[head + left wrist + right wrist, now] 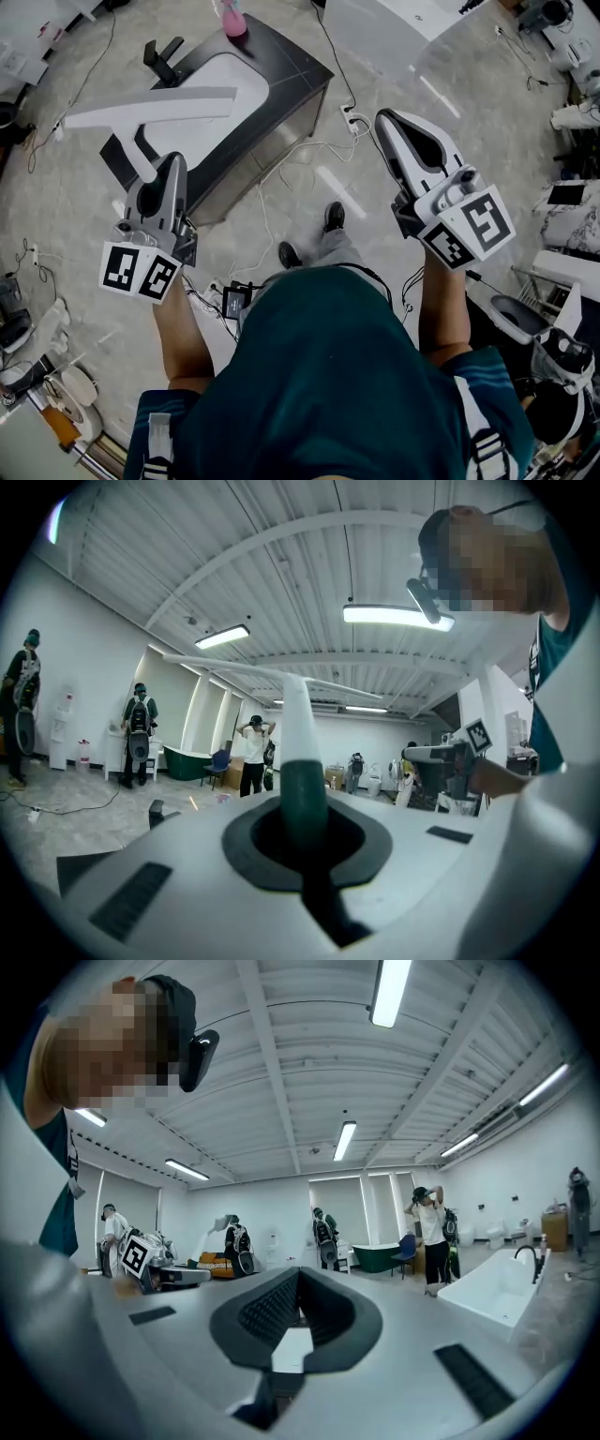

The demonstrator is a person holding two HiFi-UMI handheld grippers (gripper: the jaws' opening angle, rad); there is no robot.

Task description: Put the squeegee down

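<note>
The squeegee point(150, 106) is white and T-shaped, with its long blade stretched over the bathtub's near corner in the head view. My left gripper point(173, 164) is shut on its handle. In the left gripper view the handle, dark green below and white above point(302, 780), rises from between the jaws, and the thin blade point(253, 672) runs across above it. My right gripper point(386, 120) is held out level on the right above the floor, well away from the squeegee. Its jaws meet at the tip and hold nothing, as the right gripper view point(298, 1279) also shows.
A bathtub point(281, 56), white inside a dark surround, stands ahead on the left, with a black faucet point(161, 58) and a pink bottle point(232, 19) on its rim. Cables and a power strip point(352, 117) lie on the grey floor. Several people stand in the room.
</note>
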